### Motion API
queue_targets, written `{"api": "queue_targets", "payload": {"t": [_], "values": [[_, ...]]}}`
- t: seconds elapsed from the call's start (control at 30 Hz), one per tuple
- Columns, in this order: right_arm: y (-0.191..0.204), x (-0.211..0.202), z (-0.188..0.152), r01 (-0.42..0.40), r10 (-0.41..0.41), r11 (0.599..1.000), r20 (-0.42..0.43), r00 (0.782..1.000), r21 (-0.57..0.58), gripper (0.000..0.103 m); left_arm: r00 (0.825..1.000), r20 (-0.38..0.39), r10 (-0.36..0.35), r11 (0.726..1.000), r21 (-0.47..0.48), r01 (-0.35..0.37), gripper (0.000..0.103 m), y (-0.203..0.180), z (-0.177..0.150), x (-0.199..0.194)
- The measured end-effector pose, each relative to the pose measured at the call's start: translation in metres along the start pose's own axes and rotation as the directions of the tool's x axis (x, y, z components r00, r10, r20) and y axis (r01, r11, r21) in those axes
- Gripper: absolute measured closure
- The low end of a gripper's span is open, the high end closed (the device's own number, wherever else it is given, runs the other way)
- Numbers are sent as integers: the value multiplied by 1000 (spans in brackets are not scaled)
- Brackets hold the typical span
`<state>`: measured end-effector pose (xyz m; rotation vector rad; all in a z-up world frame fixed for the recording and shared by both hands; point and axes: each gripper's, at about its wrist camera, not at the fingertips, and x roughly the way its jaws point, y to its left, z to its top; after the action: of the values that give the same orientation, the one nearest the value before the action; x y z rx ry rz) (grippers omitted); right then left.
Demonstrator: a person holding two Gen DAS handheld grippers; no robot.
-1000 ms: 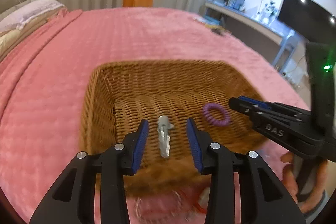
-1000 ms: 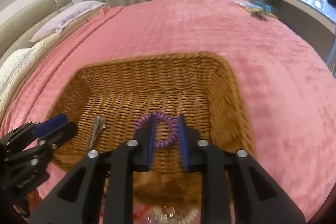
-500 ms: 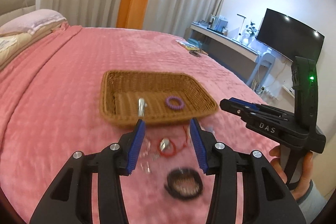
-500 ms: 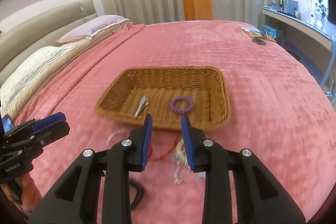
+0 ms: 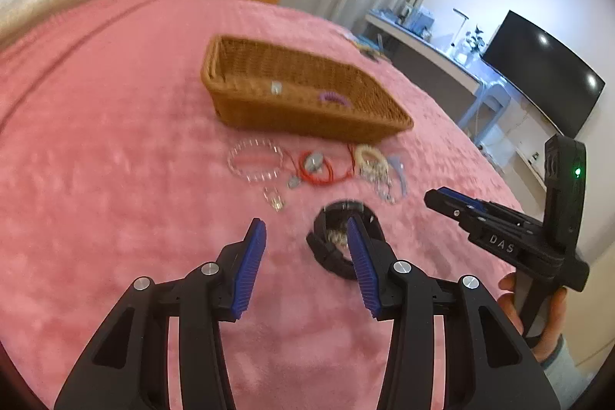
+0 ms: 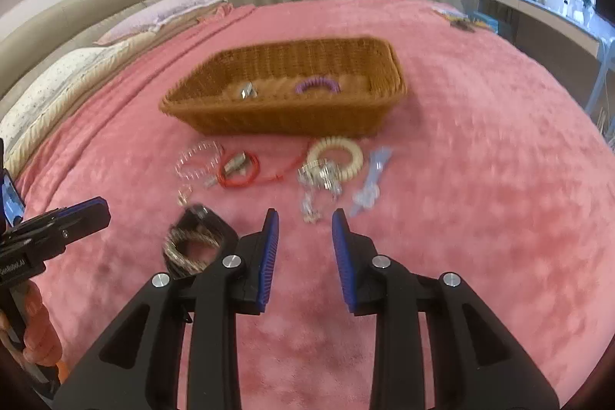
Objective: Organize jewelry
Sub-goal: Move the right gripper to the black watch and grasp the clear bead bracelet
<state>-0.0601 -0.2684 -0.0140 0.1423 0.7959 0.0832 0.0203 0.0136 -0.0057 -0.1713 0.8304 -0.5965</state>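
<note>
A wicker basket (image 5: 369, 125) (image 6: 269, 125) sits on the pink bedspread and holds a silver hair clip (image 5: 276, 87) (image 6: 246, 90) and a purple coil hair tie (image 5: 333, 98) (image 6: 317, 85). In front of it lie a clear bead bracelet (image 5: 253, 160) (image 6: 198, 160), a red cord (image 5: 317, 171) (image 6: 238, 173), a cream coil tie (image 5: 369, 156) (image 6: 338, 156), a silver chain (image 6: 319, 179), a blue clip (image 6: 371, 179) and a black bangle (image 5: 334, 248) (image 6: 194, 241). My left gripper (image 5: 307, 237) is open and empty beside the bangle. My right gripper (image 6: 305, 218) is open and empty just short of the chain.
The pink bedspread (image 5: 96, 141) stretches widely to the left and right. Pillows (image 6: 57, 79) and a headboard lie at the far left. A desk (image 5: 423, 41) and a dark screen (image 5: 538, 72) stand beyond the bed's right edge.
Both grippers pulled back from over the basket and dropped low toward the loose jewelry in front of it. The clip and purple tie stay in the basket.
</note>
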Motion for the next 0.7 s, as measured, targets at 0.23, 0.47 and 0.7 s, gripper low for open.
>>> {"api": "queue_targets", "payload": {"t": [0.23, 0.47, 0.7], "values": [[-16, 18, -17, -24, 25, 999, -18, 1000, 43, 77, 995, -74, -71, 994, -92, 64, 63, 14, 3, 27], [2, 2, -16, -110, 110, 994, 10, 994, -1, 77, 993, -56, -99, 987, -133, 91, 66, 23, 0, 33], [62, -6, -19, -196, 197, 967, -9, 980, -162, 77, 998, -24, -65, 987, -148, 61, 69, 34, -1, 27]]}}
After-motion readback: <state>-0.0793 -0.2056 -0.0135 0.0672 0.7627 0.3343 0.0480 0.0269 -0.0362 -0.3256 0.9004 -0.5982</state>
